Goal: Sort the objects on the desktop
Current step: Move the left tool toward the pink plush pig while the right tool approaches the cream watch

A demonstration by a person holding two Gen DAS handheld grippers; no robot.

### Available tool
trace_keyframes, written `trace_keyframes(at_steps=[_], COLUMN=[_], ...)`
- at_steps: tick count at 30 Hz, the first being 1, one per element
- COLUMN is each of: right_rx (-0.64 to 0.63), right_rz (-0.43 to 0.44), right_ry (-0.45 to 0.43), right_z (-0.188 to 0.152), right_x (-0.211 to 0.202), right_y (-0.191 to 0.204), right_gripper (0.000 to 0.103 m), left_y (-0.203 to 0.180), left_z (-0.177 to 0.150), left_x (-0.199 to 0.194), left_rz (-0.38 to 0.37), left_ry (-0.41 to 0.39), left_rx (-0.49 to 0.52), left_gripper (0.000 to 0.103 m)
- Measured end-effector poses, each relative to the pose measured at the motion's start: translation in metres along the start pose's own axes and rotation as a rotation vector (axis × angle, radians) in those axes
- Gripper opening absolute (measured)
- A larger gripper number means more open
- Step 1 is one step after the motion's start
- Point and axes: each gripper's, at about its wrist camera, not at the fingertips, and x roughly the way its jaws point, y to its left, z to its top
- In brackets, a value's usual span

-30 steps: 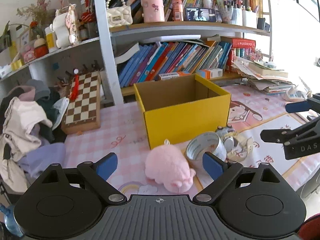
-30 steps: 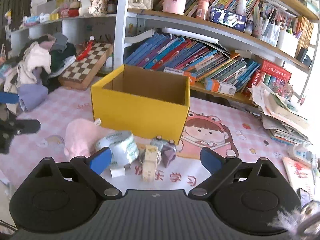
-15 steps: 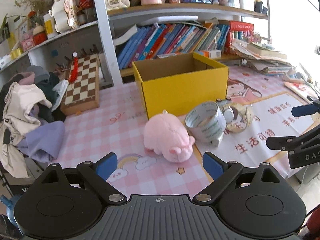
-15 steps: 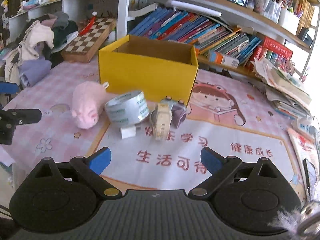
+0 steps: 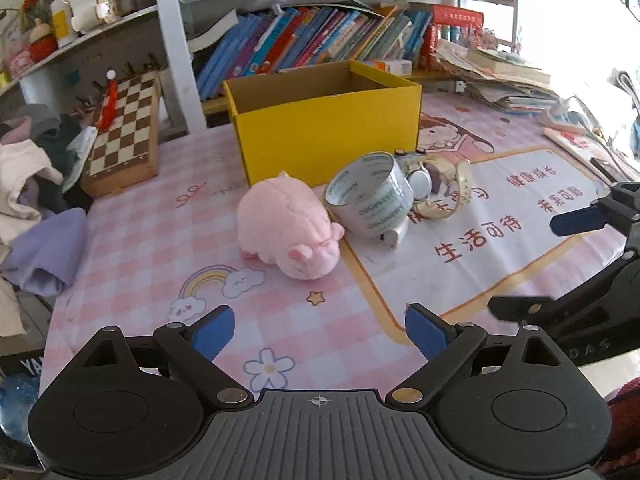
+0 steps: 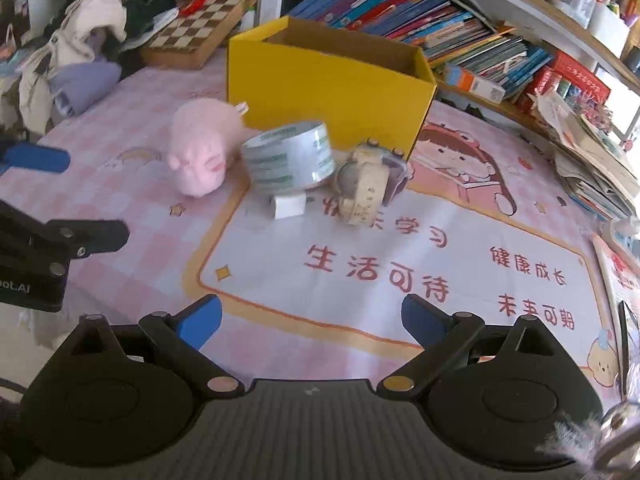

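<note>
While both claws gape empty, pink plush pig (image 5: 290, 226) (fuzzy) lies beside tape roll (image 5: 370, 194).

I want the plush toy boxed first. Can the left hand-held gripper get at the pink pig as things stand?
Probably yes. The left hand-held gripper is open, and only bare tablecloth lies between it and the pink pig plush. The tape roll crowds the pig's right side, so closing there may nudge it.
</note>
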Motion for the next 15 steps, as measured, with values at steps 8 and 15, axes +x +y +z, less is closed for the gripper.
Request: trace_keyframes(at_steps=[8, 15], right_rx=[0.019, 0.032], right_rz=[0.001, 0.019], right_ry=[-0.004, -0.019], right_z=[0.004, 0.009], right_x=[0.002, 0.003], right_y=[-0.006, -0.011], right_gripper=[0.096, 0.074], left_y=[0.001, 0.003], left_z=[0.003, 0.007], left_x=[0.003, 0.006], left_rz=[-0.004, -0.003], left_ry=[0.001, -0.015], left_rx=[-0.011, -0.020], left_gripper=[0.094, 0.094])
